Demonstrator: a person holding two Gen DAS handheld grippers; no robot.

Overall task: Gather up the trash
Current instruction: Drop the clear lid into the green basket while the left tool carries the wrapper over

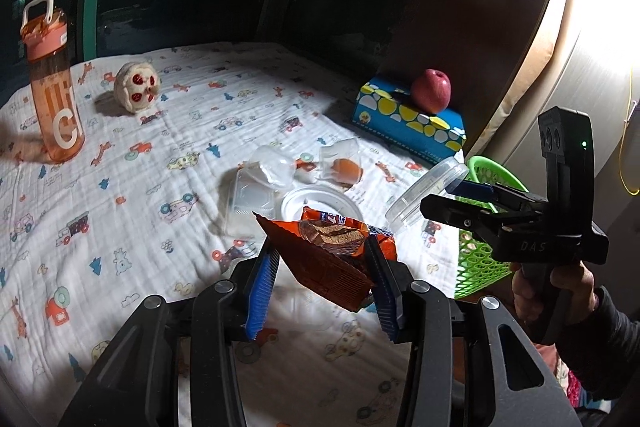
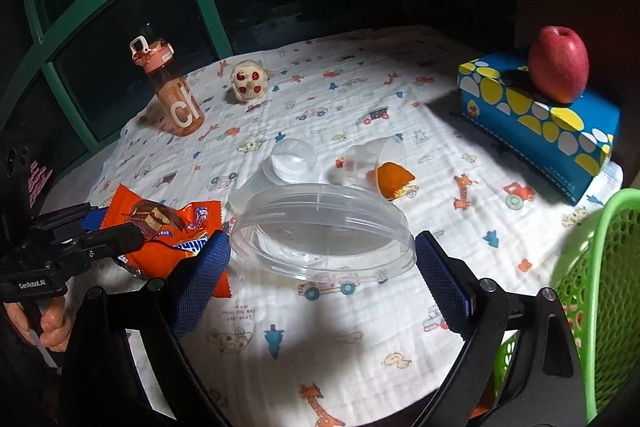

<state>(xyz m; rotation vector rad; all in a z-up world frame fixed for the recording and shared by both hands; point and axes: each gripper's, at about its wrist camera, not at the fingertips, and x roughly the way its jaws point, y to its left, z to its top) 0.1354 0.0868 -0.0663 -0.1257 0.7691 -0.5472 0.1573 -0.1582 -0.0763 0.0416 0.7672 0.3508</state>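
Clamped between the blue pads of the left gripper (image 1: 322,259) is an orange snack wrapper (image 1: 332,259), held up off the cloth with its printed face tilted toward the camera. Just beyond those fingertips a white round lid (image 1: 320,205) lies flat on the patterned tablecloth (image 1: 120,155), and touching it on the far left side is a crushed clear plastic box (image 1: 252,195); nothing can be seen in it. Farther ahead and slightly right, a clear cup (image 1: 340,163) lies tipped on its side with something orange at its mouth.

To the right, the right gripper (image 2: 322,251) grips a clear round plastic lid (image 2: 320,235) by its opposite edges, lifted above the cloth and tilted. Beside that gripper on its right stands a green mesh basket (image 2: 600,291); its inside is not visible enough to tell what it holds.

Beyond the basket, at the far right of the table, a blue and yellow tissue box (image 2: 536,123) carries a red apple (image 2: 558,65) on top. Far off to the left stands an orange water bottle (image 1: 52,83), upright with its cap closed, and near it a small cream toy with red spots (image 1: 136,87).
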